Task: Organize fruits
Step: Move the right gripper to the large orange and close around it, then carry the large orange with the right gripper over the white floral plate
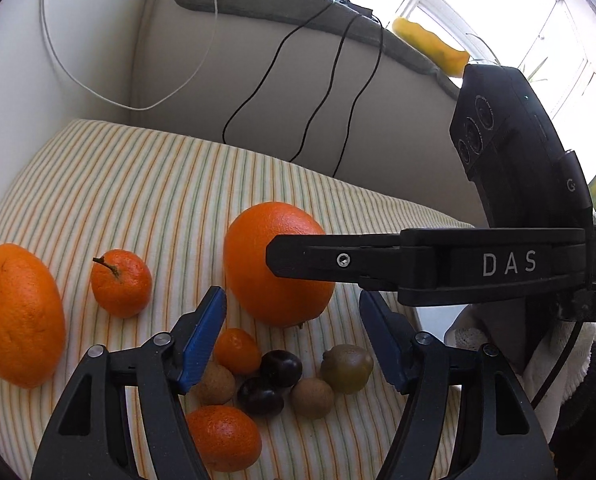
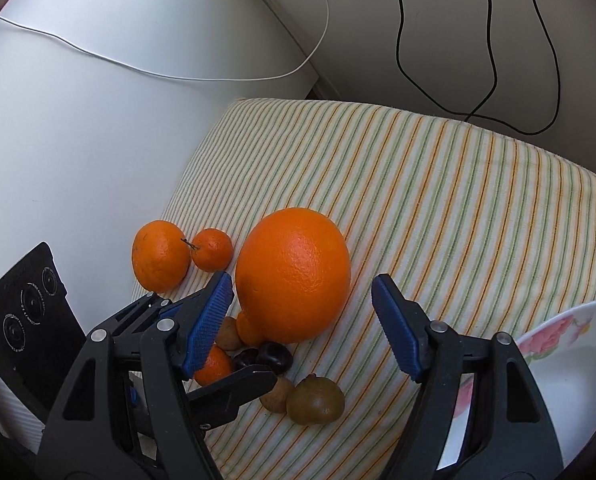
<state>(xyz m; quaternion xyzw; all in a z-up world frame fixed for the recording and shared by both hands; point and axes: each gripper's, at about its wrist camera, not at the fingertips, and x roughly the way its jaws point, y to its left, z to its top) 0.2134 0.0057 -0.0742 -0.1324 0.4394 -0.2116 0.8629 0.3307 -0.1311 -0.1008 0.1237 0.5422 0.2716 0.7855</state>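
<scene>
A big orange (image 1: 266, 276) (image 2: 294, 276) lies on the striped cloth (image 1: 138, 184) (image 2: 437, 200). My left gripper (image 1: 294, 340) is open above a cluster of small fruits: dark plums (image 1: 280, 368), brown longans (image 1: 311, 398), a green fruit (image 1: 347, 368) and small tangerines (image 1: 224, 442). My right gripper (image 2: 303, 320) is open, its jaws either side of the big orange without touching it. Its finger (image 1: 298, 260) crosses in front of the orange in the left wrist view. Another orange (image 1: 16, 314) (image 2: 160, 256) and a stemmed tangerine (image 1: 122, 282) (image 2: 212, 254) lie to the left.
A white flowered bowl (image 2: 569, 360) sits at the cloth's right edge. A beige sofa back (image 1: 298, 92) with black cables (image 1: 325, 92) stands behind. A white panel (image 2: 78, 140) with a white cable borders the cloth on the left.
</scene>
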